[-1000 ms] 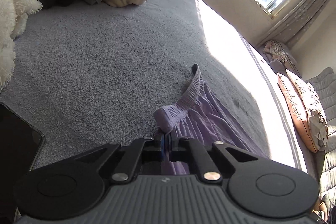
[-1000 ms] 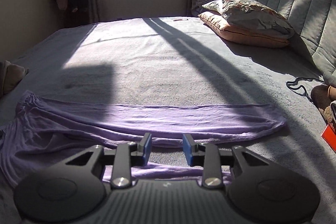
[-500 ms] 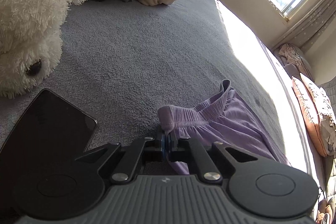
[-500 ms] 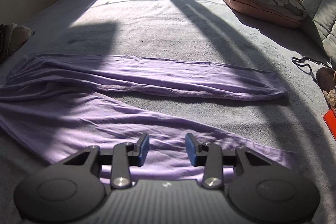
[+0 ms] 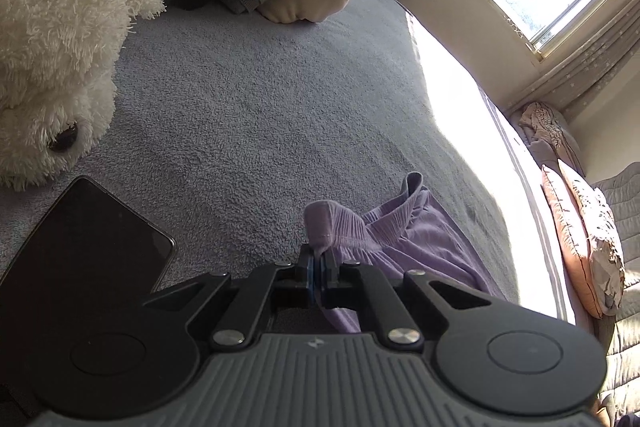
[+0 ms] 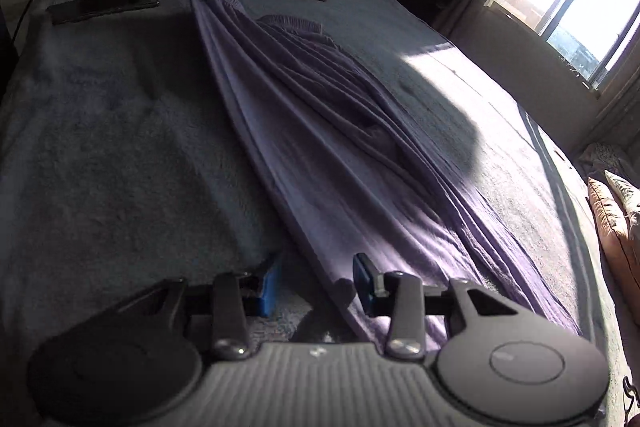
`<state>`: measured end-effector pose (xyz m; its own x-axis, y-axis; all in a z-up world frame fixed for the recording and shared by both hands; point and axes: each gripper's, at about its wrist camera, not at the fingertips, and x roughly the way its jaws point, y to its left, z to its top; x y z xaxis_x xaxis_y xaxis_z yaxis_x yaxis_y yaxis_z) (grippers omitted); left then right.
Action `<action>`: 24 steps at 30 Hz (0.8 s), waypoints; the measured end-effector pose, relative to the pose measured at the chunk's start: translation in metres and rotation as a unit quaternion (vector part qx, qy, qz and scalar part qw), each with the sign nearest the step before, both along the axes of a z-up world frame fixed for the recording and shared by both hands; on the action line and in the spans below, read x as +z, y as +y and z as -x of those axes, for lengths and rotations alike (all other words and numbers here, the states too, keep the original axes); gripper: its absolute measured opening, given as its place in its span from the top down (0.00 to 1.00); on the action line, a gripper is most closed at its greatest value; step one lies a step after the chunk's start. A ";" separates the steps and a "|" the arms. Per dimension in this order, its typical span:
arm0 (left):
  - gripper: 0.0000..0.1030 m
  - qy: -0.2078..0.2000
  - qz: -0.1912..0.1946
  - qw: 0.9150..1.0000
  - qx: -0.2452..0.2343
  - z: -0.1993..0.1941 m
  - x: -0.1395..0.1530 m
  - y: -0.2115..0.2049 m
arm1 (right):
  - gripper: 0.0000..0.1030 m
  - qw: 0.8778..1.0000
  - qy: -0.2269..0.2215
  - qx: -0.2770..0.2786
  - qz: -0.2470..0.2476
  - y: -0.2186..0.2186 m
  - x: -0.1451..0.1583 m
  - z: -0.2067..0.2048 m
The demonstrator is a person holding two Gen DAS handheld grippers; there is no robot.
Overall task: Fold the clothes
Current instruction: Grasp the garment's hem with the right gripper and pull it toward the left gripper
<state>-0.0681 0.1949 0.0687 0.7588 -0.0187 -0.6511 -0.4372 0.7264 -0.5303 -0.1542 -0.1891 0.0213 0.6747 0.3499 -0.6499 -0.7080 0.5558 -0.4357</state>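
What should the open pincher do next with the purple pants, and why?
Probably close the right gripper on the near edge of the purple pants. Its jaws are open, straddling that edge, while the left gripper already pinches the waistband. With both ends held, the stretched cloth could be lifted and folded.

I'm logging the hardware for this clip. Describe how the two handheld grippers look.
Both share one build: a ribbed grey body, two round black discs, black linkage arms with silver rivets, and blue pads on the fingers. The right gripper shows this up close. The left gripper matches; from the right view it has a grey handle with a dark cable trailing off.
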 end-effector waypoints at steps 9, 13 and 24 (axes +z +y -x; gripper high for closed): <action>0.98 -0.008 0.009 1.000 -0.002 0.014 0.010 0.006 | 0.99 1.000 0.009 0.010 0.007 -0.013 0.024 -0.003; 0.98 0.002 -0.014 1.000 0.003 0.027 0.014 -0.002 | 0.99 0.999 0.036 0.035 -0.002 -0.023 0.027 0.007; 0.81 0.054 -0.040 0.998 0.009 0.022 0.002 0.001 | 0.98 0.994 0.089 0.058 0.015 -0.023 0.018 -0.001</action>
